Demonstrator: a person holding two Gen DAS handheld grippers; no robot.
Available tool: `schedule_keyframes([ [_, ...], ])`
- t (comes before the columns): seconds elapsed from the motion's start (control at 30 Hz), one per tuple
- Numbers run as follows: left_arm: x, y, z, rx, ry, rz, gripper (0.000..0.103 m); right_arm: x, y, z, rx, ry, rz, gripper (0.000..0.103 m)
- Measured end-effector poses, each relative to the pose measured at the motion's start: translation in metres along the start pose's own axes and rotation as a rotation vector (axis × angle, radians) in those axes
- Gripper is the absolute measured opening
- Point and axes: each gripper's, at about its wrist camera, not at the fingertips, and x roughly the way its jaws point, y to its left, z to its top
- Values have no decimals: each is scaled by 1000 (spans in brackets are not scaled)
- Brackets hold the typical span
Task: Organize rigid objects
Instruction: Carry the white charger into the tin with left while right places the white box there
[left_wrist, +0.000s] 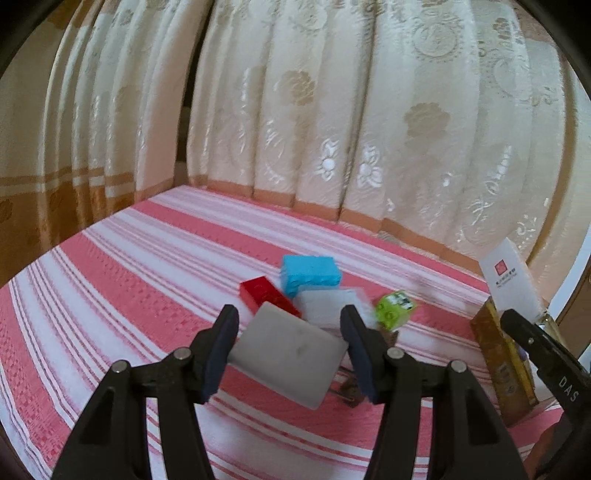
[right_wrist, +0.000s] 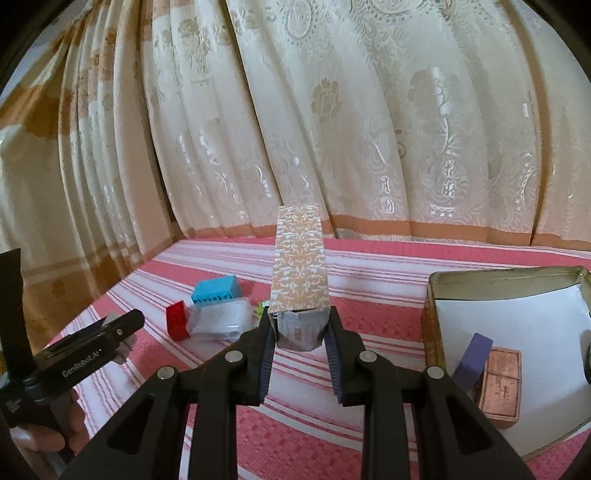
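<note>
My left gripper (left_wrist: 290, 341) is shut on a flat grey-white block (left_wrist: 291, 354) and holds it tilted above the striped cloth. Beyond it lie a red brick (left_wrist: 264, 295), a blue brick (left_wrist: 310, 275), a clear plastic packet (left_wrist: 328, 306) and a green die-like cube (left_wrist: 393, 310). My right gripper (right_wrist: 299, 334) is shut on the lower end of a tall tan patterned box (right_wrist: 299, 266), held upright. That box shows at the right in the left wrist view (left_wrist: 502, 358). The red brick (right_wrist: 177, 319), blue brick (right_wrist: 216, 290) and packet (right_wrist: 221, 321) lie left of it.
An open metal tin (right_wrist: 436, 291) lined with white paper stands at the right; it holds a purple block (right_wrist: 474, 360) and a copper-brown box (right_wrist: 500, 387). A white card (left_wrist: 509, 277) stands at the right. Cream curtains (right_wrist: 332, 110) hang behind the pink striped bed cover (left_wrist: 129, 258).
</note>
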Motion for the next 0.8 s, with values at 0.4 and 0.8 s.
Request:
schedule_keyframes([
  [0.4, -35, -51, 11, 84, -113, -120, 57, -34, -32, 5, 5, -101, -104, 28],
  [0.8, -52, -111, 12, 171, -125, -180, 57, -65, -89, 9, 68, -146, -219, 28],
])
